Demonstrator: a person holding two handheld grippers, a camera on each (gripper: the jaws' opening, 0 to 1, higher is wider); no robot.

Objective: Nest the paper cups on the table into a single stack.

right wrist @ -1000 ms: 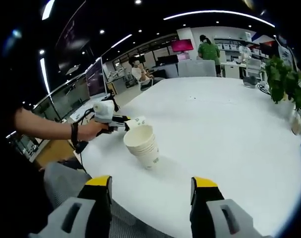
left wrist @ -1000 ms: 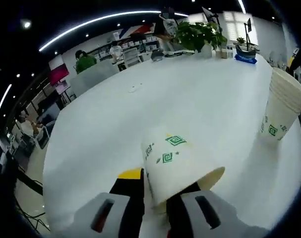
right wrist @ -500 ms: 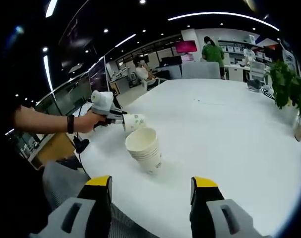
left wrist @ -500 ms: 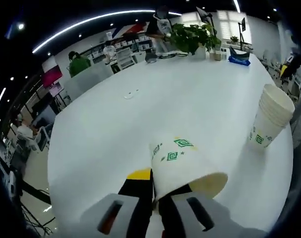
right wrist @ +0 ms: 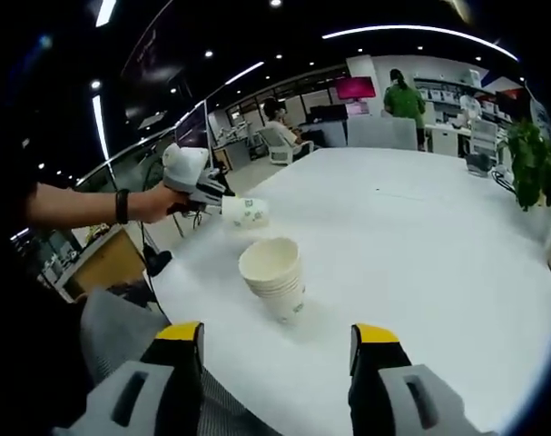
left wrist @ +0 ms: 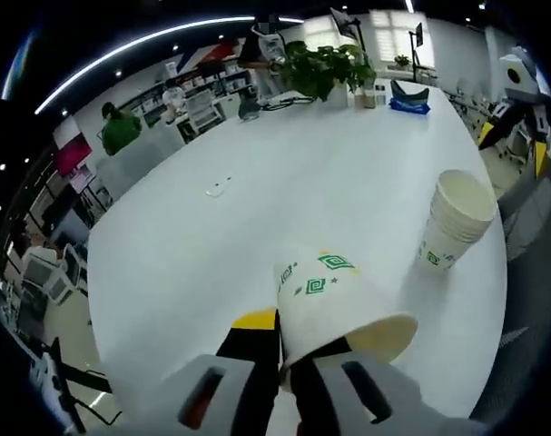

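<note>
The left tool (left wrist: 289, 363) is clamped on a single paper cup (left wrist: 334, 304), its jaws pinching the cup wall close to the rim. The cup lies on its side in the grip, base pointing forward and open mouth back toward the tool. In the right gripper view the same cup (right wrist: 243, 212) hangs in the air up and to one side of the stack of cups (right wrist: 277, 277), well apart from it. Held by the rim end, the narrow base is left free, which is the end that must enter the stack; the sideways attitude suggests it needs to be turned base-down before it can drop in.

The stack (left wrist: 452, 218) stands upright on the white worktop (left wrist: 284, 182), mouth up, near the worktop's edge. That makes it an open target from above, and its own weight should keep it steady for a gentle insertion.

The right tool (right wrist: 275, 363) has its jaws wide apart and grips nothing. It hovers short of the stack, with the stack framed between the jaws, probably so it can steady the stack if needed, though that is only a guess.

Whether any loose cups lie elsewhere on the worktop is hard to say; small objects far beyond the stack are too tiny to identify.
</note>
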